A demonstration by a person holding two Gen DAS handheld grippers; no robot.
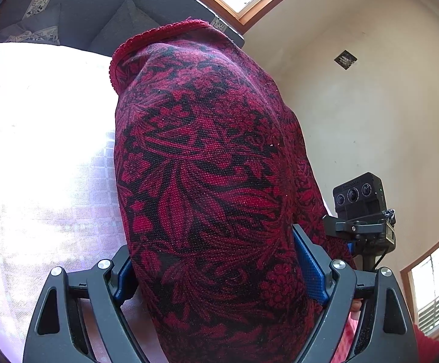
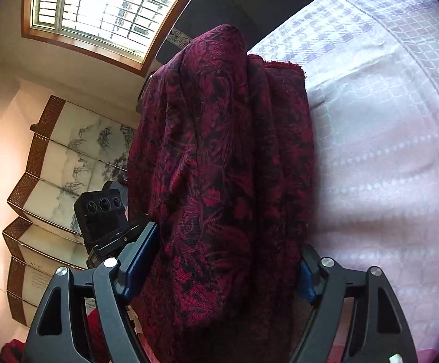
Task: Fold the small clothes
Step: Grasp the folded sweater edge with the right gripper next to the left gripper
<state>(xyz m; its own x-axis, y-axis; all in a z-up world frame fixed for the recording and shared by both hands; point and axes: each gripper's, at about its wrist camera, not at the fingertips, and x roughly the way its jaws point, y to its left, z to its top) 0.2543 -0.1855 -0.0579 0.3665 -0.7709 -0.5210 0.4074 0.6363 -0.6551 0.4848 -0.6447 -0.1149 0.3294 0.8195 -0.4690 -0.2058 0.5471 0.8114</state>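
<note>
The red-and-black garment runs lengthwise away from both cameras, bundled over the pale checked bed. Left gripper and right gripper stand spread wide, cloth between the fingers (pad contact unclear). A folding screen stands beyond.

Pale checked bedspread fills the work surface. Dark grey cushion behind it. Barred window with wood frame, cream wall carrying a small dark square tag, painted folding screen at left.
</note>
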